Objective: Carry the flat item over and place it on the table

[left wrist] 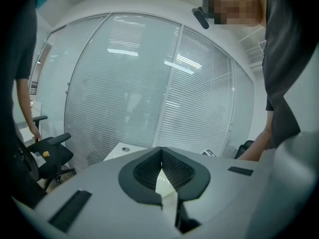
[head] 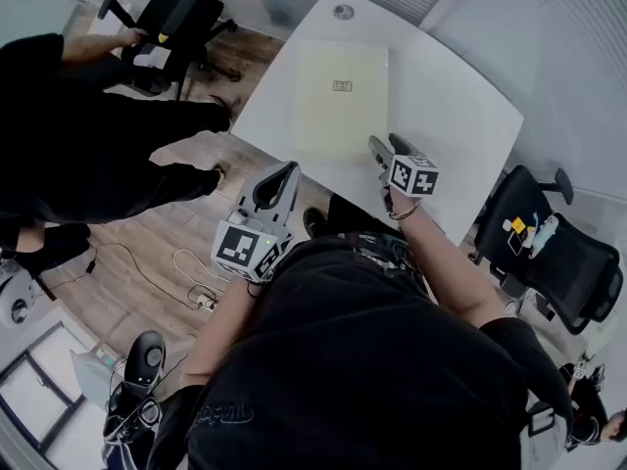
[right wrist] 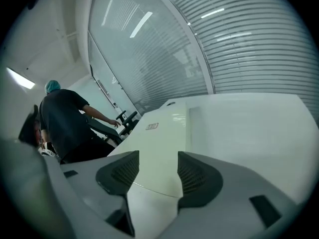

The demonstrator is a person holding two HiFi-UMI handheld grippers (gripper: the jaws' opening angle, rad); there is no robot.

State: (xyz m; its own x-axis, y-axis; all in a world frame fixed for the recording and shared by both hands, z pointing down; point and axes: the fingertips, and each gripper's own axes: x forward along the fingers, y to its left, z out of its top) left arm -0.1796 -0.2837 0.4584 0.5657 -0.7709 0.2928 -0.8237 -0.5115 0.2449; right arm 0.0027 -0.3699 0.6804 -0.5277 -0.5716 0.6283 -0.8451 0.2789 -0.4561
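Note:
The flat item point(head: 340, 101) is a pale yellow-green panel with a small label. It lies flat on the white table point(head: 460, 116), reaching towards the near edge. My right gripper point(head: 385, 150) hovers at the panel's near right corner. In the right gripper view the flat item point(right wrist: 159, 148) stretches away between the spread jaws of the right gripper point(right wrist: 158, 166), which is open, its pads not pressing on it. My left gripper point(head: 289, 169) hangs over the wooden floor just off the table's near edge. The left gripper point(left wrist: 160, 151) is shut, tips touching, holding nothing.
A person in black point(head: 88, 145) stands at the left beside an office chair point(head: 162, 18). Another black chair point(head: 558, 243) stands at the table's right. Cables point(head: 191, 272) lie on the floor. A round grommet point(head: 343, 12) sits at the table's far end, with blinds behind glass beyond.

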